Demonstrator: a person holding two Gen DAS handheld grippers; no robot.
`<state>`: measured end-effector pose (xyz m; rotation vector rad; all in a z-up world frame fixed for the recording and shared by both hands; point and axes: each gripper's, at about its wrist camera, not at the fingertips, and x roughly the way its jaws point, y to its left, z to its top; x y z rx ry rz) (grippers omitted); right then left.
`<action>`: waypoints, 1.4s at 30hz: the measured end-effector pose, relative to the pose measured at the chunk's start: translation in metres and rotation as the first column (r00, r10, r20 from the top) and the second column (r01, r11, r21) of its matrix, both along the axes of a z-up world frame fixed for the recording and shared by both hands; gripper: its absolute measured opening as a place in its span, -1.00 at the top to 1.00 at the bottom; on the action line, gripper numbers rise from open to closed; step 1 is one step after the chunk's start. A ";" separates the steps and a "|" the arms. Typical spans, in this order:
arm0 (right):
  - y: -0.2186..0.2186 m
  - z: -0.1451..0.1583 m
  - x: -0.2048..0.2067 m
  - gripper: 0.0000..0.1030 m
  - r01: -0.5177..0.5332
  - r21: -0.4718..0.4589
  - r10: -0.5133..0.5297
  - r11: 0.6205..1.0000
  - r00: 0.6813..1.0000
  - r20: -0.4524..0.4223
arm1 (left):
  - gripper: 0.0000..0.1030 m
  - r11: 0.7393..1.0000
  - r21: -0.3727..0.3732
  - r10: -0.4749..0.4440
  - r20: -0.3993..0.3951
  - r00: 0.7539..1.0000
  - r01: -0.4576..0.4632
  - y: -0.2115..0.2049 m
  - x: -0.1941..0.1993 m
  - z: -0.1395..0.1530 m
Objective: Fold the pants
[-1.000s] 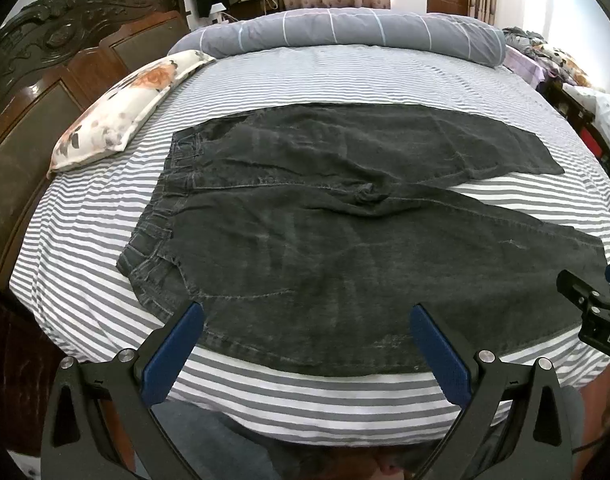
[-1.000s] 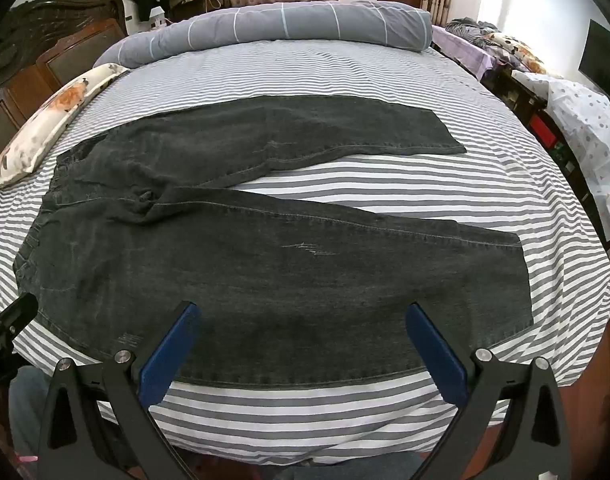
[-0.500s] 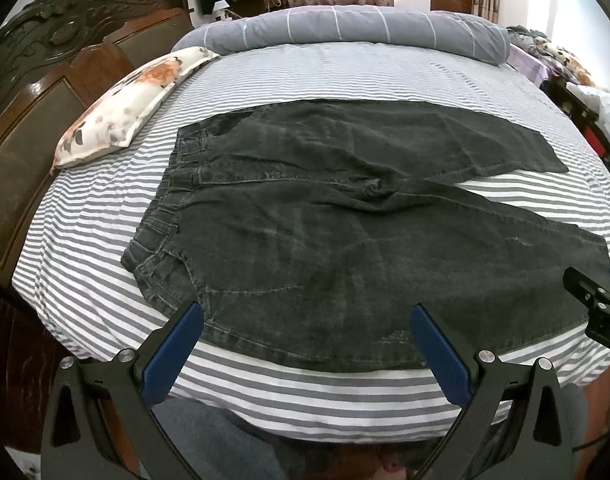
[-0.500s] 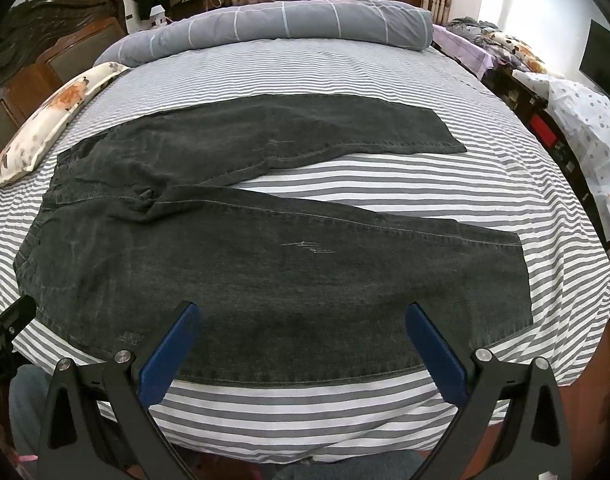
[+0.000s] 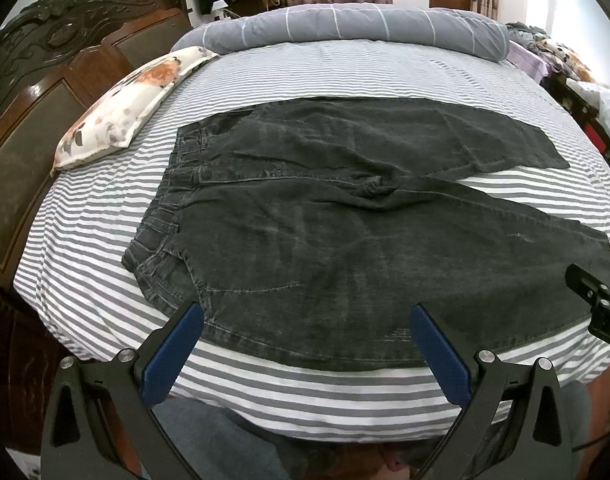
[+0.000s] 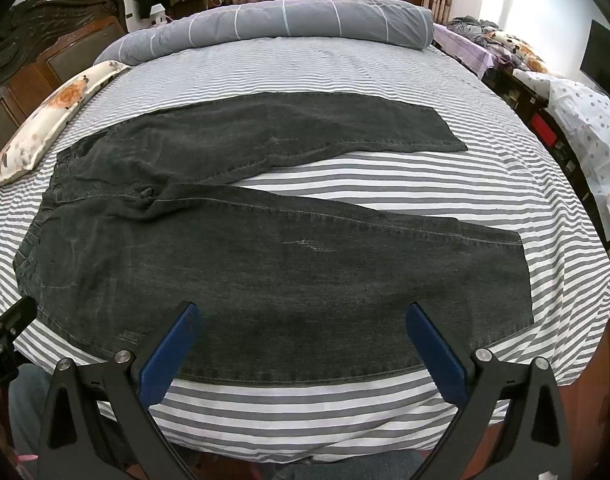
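Dark grey denim pants [image 5: 325, 240] lie flat on the striped bed, waistband to the left, both legs spread apart to the right. They also show in the right wrist view [image 6: 289, 272]. My left gripper [image 5: 307, 316] is open and empty, hovering over the near edge of the seat and thigh part. My right gripper [image 6: 303, 314] is open and empty above the near edge of the near leg. Each gripper's body shows at the edge of the other's view.
The grey-and-white striped bed sheet [image 5: 345, 68] covers the bed. A floral pillow [image 5: 133, 108] lies at the left by the dark wooden headboard [image 5: 45, 80]. A rolled grey duvet [image 5: 357, 28] lies along the far side. Clutter stands to the right of the bed [image 6: 577, 120].
Both grippers have drifted back and up a little, so the pants sit slightly farther off in both views. The pants have not moved. Both grippers stay open.
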<state>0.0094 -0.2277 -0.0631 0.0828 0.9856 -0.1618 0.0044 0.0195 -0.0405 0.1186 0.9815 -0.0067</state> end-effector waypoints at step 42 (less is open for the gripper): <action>-0.001 0.034 0.014 -0.99 -0.027 0.133 -0.001 0.991 0.978 0.208 | -0.06 0.970 -0.227 0.087 0.017 0.996 -0.081 0.177 0.121 -0.006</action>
